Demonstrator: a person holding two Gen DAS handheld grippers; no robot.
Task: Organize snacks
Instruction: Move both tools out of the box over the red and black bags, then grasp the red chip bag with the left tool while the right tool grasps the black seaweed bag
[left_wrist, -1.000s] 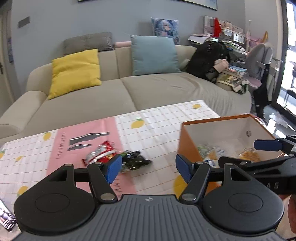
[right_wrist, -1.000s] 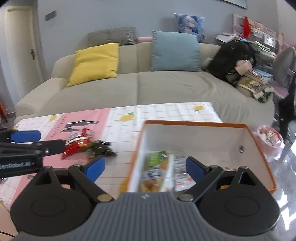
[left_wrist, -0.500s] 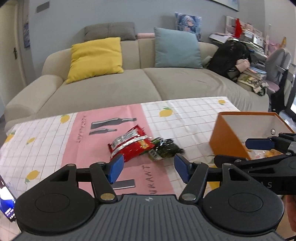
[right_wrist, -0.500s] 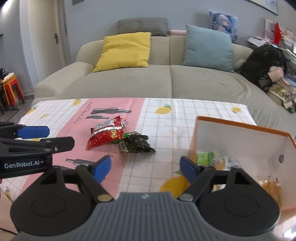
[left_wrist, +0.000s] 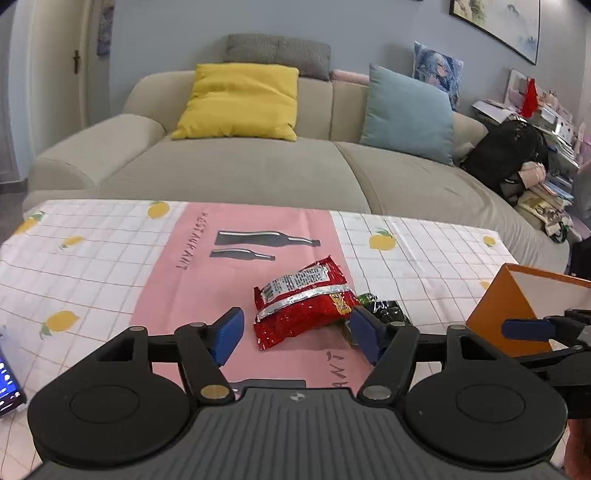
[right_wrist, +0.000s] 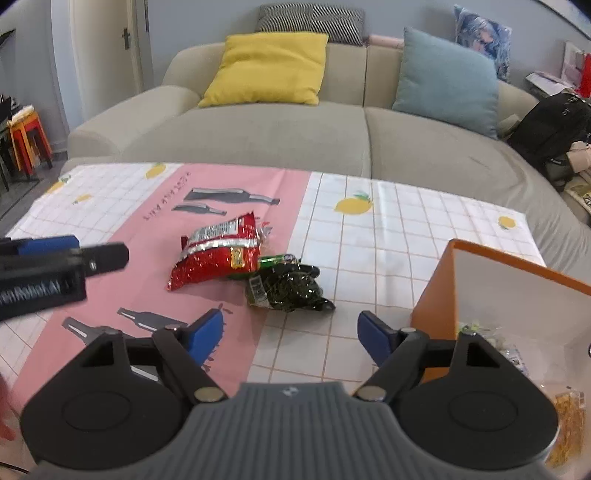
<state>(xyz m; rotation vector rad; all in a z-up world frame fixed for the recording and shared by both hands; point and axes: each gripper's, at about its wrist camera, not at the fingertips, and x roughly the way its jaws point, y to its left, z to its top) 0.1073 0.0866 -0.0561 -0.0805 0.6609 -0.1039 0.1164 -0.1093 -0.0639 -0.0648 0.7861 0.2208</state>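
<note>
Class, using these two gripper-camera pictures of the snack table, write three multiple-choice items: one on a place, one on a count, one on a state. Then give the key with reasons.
1. Where does the dark green crinkled snack packet lie?
A. inside the orange cardboard box
B. on the tablecloth, right of the red foil snack bag
C. on the sofa

2. How many snack packets lie on the checked lemon-print tablecloth outside the box?
A. two
B. four
C. none

3. What state is the left gripper in?
A. shut on the red bag
B. open, holding nothing
C. shut and empty

Key:
1 B: it lies against the red foil snack bag, short of the orange cardboard box.
2 A: only the red and dark green packets show.
3 B: its blue fingers stand wide apart, the red bag beyond them.
</note>
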